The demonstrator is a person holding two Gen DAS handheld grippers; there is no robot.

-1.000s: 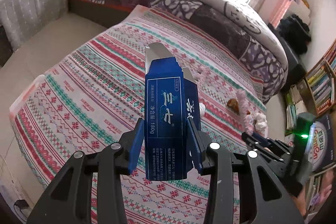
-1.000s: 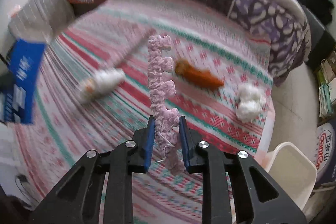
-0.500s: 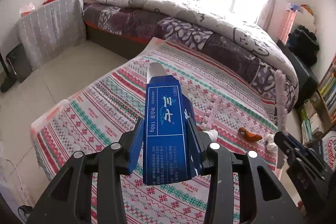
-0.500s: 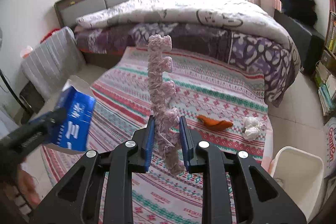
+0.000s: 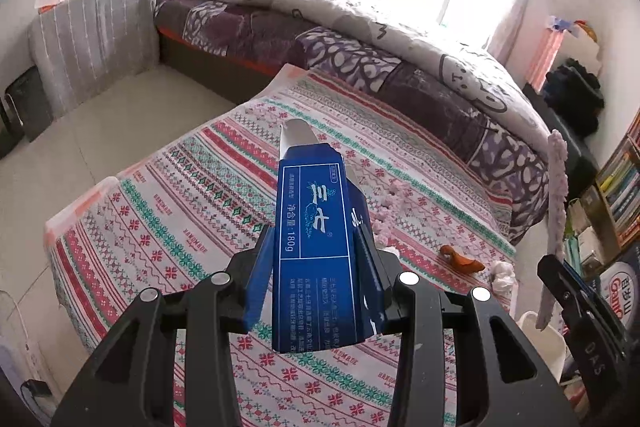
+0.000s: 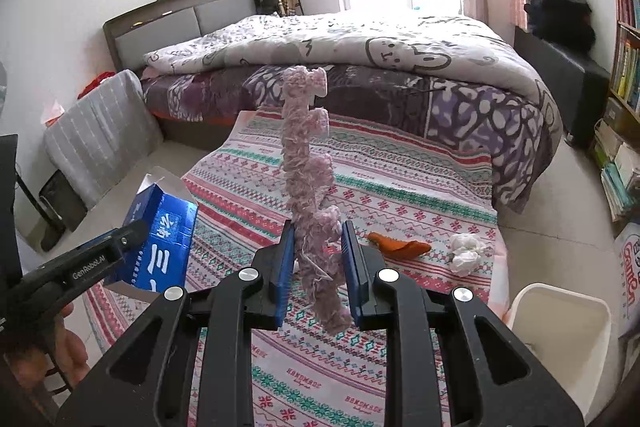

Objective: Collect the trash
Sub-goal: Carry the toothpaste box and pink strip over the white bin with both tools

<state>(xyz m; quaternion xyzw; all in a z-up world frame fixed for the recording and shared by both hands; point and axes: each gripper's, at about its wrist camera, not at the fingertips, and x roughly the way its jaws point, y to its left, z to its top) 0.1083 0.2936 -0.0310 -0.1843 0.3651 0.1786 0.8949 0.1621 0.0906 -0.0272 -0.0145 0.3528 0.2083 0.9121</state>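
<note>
My left gripper (image 5: 315,267) is shut on a blue toothpaste carton (image 5: 312,211), held upright with its top flap open. In the right wrist view that carton (image 6: 164,239) and the left gripper (image 6: 100,259) show at the left. My right gripper (image 6: 318,251) is shut on a fuzzy pink strip (image 6: 306,163) that stands up above the patterned cloth (image 6: 400,187). On the cloth lie an orange peel (image 6: 400,246), a crumpled white tissue (image 6: 466,251) and another pink fuzzy piece (image 5: 394,203). A white bin (image 6: 568,295) stands at the lower right.
A bed with a grey-and-purple quilt (image 6: 380,47) runs along the cloth's far side. Bookshelves (image 6: 628,75) line the right wall. A grey striped cover (image 5: 96,31) stands at the left, beside bare floor (image 5: 100,131). A person's hand (image 6: 68,347) holds the left gripper.
The right gripper has risen with the pink strip, and its view now takes in the bed and window. The left view has tilted up a little; the carton stays gripped.
</note>
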